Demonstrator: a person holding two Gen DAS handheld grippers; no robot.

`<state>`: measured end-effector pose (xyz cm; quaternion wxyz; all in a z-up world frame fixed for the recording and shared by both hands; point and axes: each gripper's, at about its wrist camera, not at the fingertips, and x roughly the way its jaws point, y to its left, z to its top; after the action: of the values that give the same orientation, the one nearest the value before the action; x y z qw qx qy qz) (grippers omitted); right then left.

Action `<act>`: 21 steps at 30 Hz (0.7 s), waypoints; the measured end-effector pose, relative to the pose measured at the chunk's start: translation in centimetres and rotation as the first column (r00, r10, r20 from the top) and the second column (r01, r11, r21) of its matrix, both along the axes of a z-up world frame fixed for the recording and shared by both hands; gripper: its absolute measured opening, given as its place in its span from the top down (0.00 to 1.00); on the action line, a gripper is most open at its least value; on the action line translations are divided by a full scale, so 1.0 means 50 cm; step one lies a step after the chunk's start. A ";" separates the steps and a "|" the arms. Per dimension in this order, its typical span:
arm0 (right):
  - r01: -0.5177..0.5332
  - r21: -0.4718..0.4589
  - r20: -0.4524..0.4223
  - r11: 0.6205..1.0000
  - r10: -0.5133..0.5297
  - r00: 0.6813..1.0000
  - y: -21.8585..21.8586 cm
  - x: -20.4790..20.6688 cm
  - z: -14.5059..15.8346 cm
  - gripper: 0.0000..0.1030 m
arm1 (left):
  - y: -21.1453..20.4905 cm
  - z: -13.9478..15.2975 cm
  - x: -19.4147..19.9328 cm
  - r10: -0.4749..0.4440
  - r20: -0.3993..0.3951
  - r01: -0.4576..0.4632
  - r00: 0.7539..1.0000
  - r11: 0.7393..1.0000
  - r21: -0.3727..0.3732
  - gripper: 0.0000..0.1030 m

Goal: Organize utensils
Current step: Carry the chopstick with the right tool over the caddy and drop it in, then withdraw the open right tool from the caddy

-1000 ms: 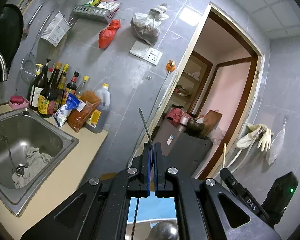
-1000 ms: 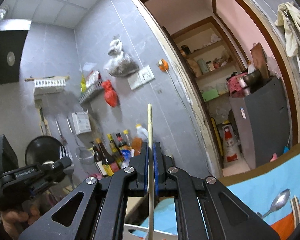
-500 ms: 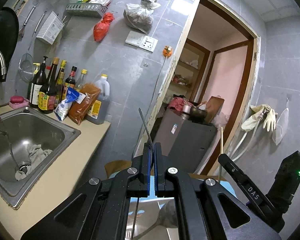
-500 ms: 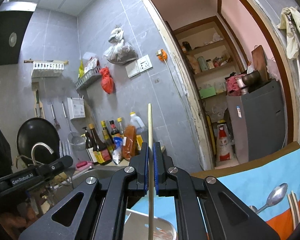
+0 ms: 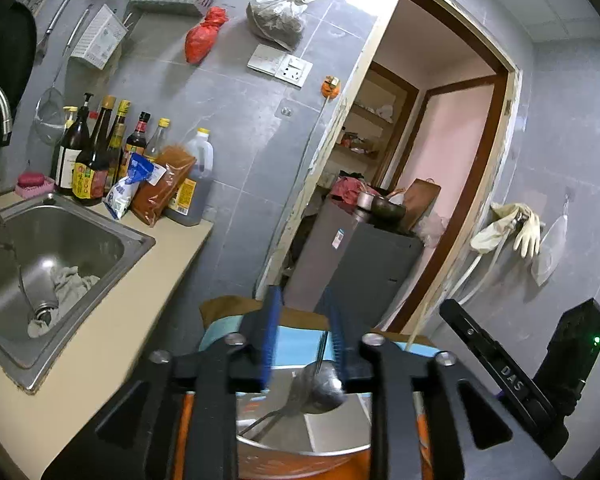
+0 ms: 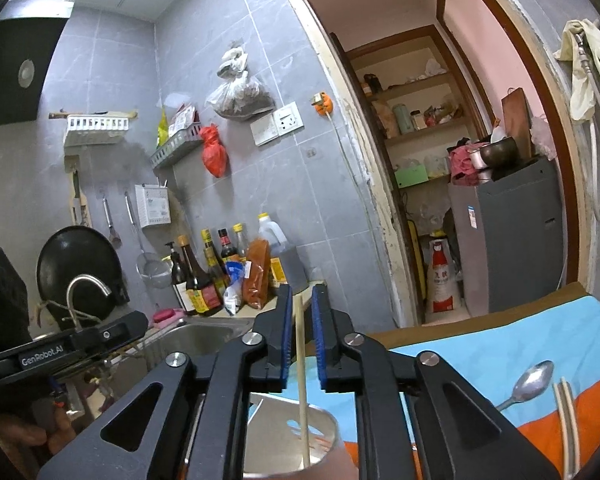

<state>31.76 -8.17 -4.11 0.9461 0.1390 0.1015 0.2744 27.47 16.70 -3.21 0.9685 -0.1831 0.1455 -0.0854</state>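
Observation:
My left gripper (image 5: 303, 336) hangs over a steel utensil holder (image 5: 300, 436), its jaws opening. A metal spoon (image 5: 320, 384) stands loose in the holder, its thin handle rising between the blue pads close to the right one, which does not press on it. My right gripper (image 6: 300, 320) hovers over the same holder (image 6: 328, 432), jaws opening too. A pale chopstick (image 6: 302, 368) stands free between its pads, lower end inside the holder. Another spoon (image 6: 534, 378) and a pair of chopsticks (image 6: 566, 412) lie on the blue and orange cloth (image 6: 500, 344).
A steel sink (image 5: 60, 248) with a rag is set in the beige counter (image 5: 112, 336) at left, sauce bottles (image 5: 96, 156) behind it. A grey cabinet (image 5: 356, 264) stands in the doorway. A hand (image 6: 32, 436) holds the left gripper's body (image 6: 72, 348).
Both grippers went from shut to parted jaws. The spoon handle and the chopstick slid down from their pads into the holder. The left view sank towards the holder.

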 end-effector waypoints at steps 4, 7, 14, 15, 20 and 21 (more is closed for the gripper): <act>0.011 -0.017 -0.005 1.000 -0.011 1.000 -0.028 -0.014 0.025 0.67 | -0.025 0.029 -0.019 0.020 -0.002 -0.020 1.000 0.999 0.028 0.51; 0.021 -0.027 -0.016 0.999 -0.021 1.000 -0.061 -0.023 0.041 0.46 | -0.054 0.049 -0.032 0.039 0.002 -0.039 0.999 0.997 0.067 0.26; 0.082 -0.065 -0.006 0.995 -0.083 0.997 -0.158 -0.050 0.081 0.17 | -0.149 0.083 -0.048 0.108 0.021 -0.109 0.994 0.979 0.169 0.05; 0.085 -0.073 -0.011 0.994 -0.086 0.996 -0.174 -0.051 0.085 0.14 | -0.163 0.084 -0.048 0.111 0.023 -0.113 0.994 0.977 0.179 0.04; 0.104 -0.106 -0.016 0.989 -0.106 0.994 -0.241 -0.058 0.091 0.00 | -0.235 0.084 -0.045 0.101 0.034 -0.106 0.994 0.966 0.236 0.04; 0.107 -0.115 -0.015 0.988 -0.110 0.994 -0.253 -0.058 0.092 0.00 | -0.251 0.083 -0.044 0.092 0.037 -0.098 0.995 0.964 0.249 0.04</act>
<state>28.87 -20.80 0.48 0.9649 0.0930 0.1193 0.2148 25.29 4.13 0.93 0.9886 -0.0651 0.1340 -0.0221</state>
